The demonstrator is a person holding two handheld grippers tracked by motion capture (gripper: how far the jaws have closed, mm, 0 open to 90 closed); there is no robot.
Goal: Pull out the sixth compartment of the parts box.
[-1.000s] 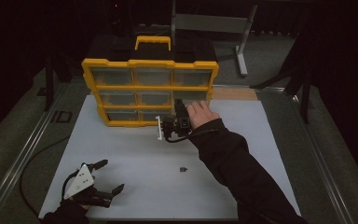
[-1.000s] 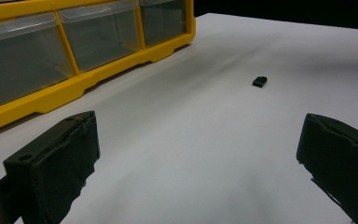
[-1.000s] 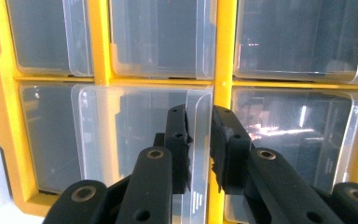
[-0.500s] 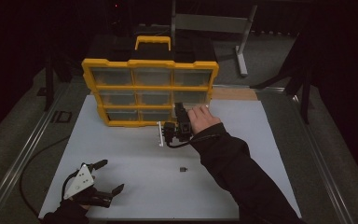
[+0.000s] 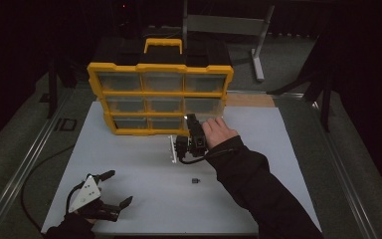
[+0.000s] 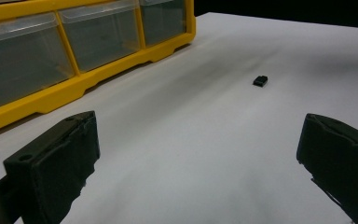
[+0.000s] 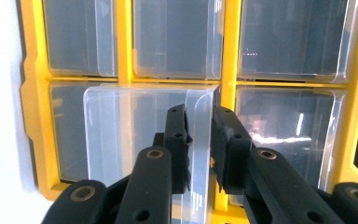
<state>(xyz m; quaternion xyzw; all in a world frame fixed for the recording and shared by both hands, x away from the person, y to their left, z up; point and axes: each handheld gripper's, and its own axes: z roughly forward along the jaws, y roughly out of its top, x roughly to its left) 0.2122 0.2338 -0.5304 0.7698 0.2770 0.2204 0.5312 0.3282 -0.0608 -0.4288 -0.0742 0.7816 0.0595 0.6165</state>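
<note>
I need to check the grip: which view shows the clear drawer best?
The right gripper view: the clear drawer sits close up, its wall pinched between the right gripper fingers. The high view hides it behind that gripper; the left gripper view shows other drawers.

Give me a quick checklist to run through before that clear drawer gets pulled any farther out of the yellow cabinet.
1. Right gripper clamped on the clear drawer wall: ok, one jaw on each side of it.
2. Drawer part way out of the yellow organizer: ok.
3. What the drawer holds: cannot tell.
4. Table in front free for the drawer: ok; small black part lies nearer the person.
5. Left gripper out of the way: ok, open, near the table's front edge.
</note>
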